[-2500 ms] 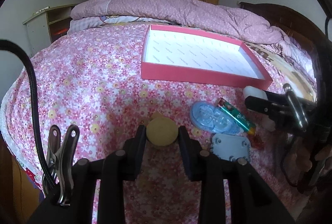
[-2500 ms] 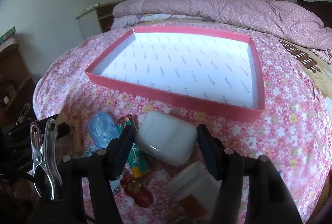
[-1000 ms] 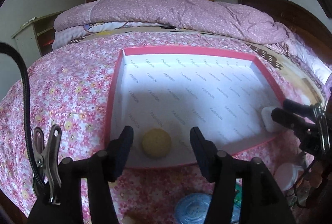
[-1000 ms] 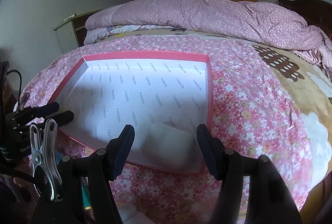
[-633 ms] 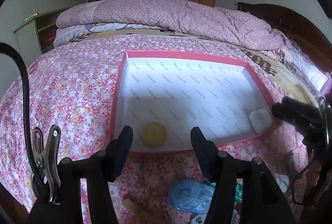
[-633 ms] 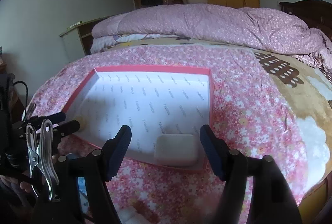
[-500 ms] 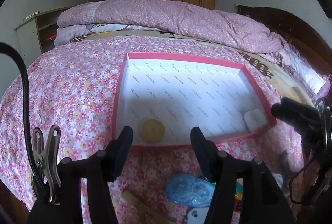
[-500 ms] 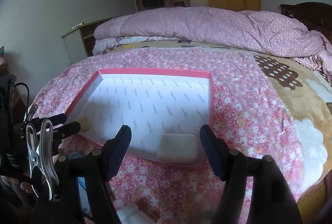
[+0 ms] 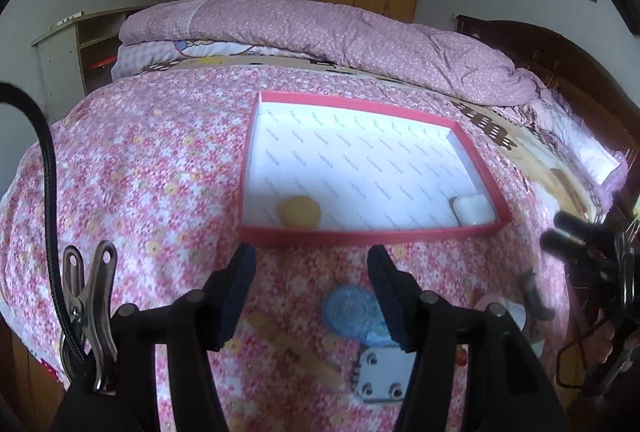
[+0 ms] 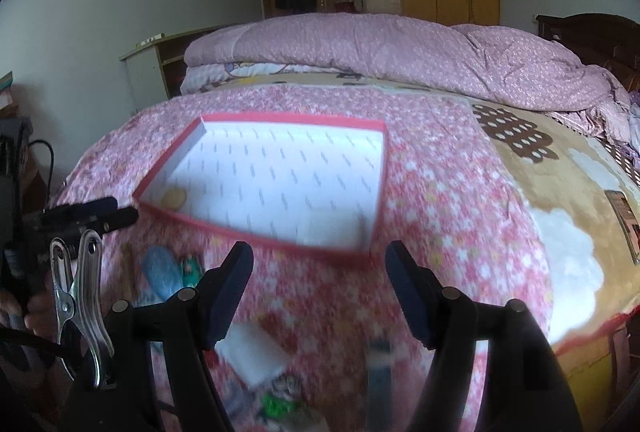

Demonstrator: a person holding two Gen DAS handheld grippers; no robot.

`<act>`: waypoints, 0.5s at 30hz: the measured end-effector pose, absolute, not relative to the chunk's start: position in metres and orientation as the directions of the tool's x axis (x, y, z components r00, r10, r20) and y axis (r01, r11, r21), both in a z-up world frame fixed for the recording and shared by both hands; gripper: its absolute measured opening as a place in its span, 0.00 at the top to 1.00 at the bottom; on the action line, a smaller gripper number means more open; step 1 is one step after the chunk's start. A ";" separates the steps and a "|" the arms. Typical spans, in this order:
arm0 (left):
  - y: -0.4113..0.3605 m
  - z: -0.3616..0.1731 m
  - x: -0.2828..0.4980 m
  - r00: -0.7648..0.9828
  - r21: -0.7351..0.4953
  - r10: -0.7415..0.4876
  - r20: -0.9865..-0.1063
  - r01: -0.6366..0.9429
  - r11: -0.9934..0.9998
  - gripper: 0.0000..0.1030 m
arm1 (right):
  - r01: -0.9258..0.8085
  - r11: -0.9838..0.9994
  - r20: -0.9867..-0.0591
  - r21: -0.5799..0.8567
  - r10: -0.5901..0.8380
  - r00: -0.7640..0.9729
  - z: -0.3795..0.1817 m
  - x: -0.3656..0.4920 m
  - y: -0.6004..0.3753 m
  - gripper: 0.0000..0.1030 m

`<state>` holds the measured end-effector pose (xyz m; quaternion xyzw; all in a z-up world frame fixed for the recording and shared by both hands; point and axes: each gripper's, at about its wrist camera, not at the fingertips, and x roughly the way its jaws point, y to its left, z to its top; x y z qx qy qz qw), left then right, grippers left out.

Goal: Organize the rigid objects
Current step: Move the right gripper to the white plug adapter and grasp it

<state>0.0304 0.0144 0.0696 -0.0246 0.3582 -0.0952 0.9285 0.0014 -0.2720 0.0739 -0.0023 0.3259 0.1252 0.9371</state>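
Observation:
A red tray [image 9: 360,234] with white printed lining lies on the flowered bedspread. A yellow round disc [image 9: 300,212] rests in its near left corner, and a white rounded case [image 9: 472,208] in its near right corner. My left gripper [image 9: 312,264] hovers open and empty just short of the tray's near rim. The right gripper [image 10: 320,264] is also open and empty, short of the tray [image 10: 256,228]. The disc [image 10: 173,197] shows in the blurred right wrist view, but the case cannot be made out there. Each gripper appears in the other's view, the right gripper [image 9: 576,232] and the left gripper [image 10: 100,212].
Loose items lie on the bedspread below the grippers: a blue oval case [image 9: 352,312], a wooden stick [image 9: 292,348], a grey metal plate [image 9: 380,372], a green lighter [image 10: 191,270] and a white box [image 10: 256,356]. A folded pink quilt [image 9: 320,32] lies behind the tray.
Both grippers held the disc and the white case over the bedspread, let them go in the tray, and have since drawn back and risen. The tray now looks farther away.

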 end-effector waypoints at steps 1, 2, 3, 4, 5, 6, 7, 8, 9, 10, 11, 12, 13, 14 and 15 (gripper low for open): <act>0.016 0.069 0.028 0.724 -0.113 -0.191 -0.663 0.155 0.981 0.40 | -0.238 0.968 -0.618 0.076 0.233 0.751 0.071 -0.003 -0.272 0.32; 0.017 0.068 0.026 0.723 -0.112 -0.188 -0.665 0.153 0.982 0.40 | -0.239 0.968 -0.624 0.076 0.233 0.745 0.068 -0.006 -0.273 0.32; 0.019 0.067 0.024 0.722 -0.111 -0.185 -0.667 0.149 0.983 0.40 | -0.240 0.968 -0.630 0.076 0.233 0.741 0.065 -0.010 -0.274 0.32; 0.021 0.066 0.022 0.720 -0.111 -0.182 -0.670 0.145 0.983 0.40 | -0.241 0.967 -0.637 0.077 0.234 0.734 0.062 -0.013 -0.274 0.32; 0.022 0.065 0.021 0.718 -0.111 -0.179 -0.673 0.141 0.984 0.40 | -0.244 0.967 -0.646 0.079 0.236 0.726 0.059 -0.017 -0.274 0.32; 0.024 0.062 0.018 0.713 -0.112 -0.177 -0.679 0.137 0.984 0.40 | -0.245 0.966 -0.652 0.081 0.237 0.720 0.056 -0.021 -0.274 0.32; 0.026 0.060 0.017 0.710 -0.112 -0.175 -0.682 0.135 0.984 0.40 | -0.248 0.965 -0.660 0.084 0.240 0.712 0.052 -0.025 -0.275 0.32; 0.027 0.059 0.015 0.706 -0.114 -0.175 -0.686 0.133 0.985 0.40 | -0.252 0.964 -0.665 0.084 0.243 0.707 0.049 -0.030 -0.275 0.32; 0.029 0.056 0.013 0.701 -0.117 -0.175 -0.692 0.130 0.985 0.40 | -0.255 0.963 -0.669 0.084 0.244 0.702 0.046 -0.034 -0.275 0.32; 0.030 0.054 0.012 0.698 -0.118 -0.174 -0.695 0.128 0.985 0.40 | -0.259 0.962 -0.675 0.083 0.246 0.696 0.043 -0.038 -0.275 0.32; 0.031 0.053 0.010 0.694 -0.119 -0.173 -0.698 0.126 0.985 0.40 | -0.262 0.962 -0.679 0.082 0.246 0.692 0.041 -0.040 -0.274 0.32; 0.033 0.050 0.008 0.689 -0.121 -0.173 -0.703 0.123 0.985 0.40 | -0.264 0.961 -0.685 0.083 0.247 0.685 0.038 -0.045 -0.274 0.32; 0.033 0.049 0.007 0.686 -0.123 -0.173 -0.706 0.121 0.985 0.40 | -0.266 0.960 -0.692 0.087 0.250 0.677 0.035 -0.049 -0.274 0.32; 0.034 0.047 0.006 0.682 -0.127 -0.174 -0.710 0.119 0.985 0.40 | -0.269 0.959 -0.697 0.090 0.253 0.671 0.033 -0.051 -0.273 0.32; 0.035 0.045 0.004 0.677 -0.132 -0.176 -0.715 0.116 0.984 0.40 | -0.272 0.958 -0.702 0.093 0.257 0.665 0.030 -0.054 -0.273 0.32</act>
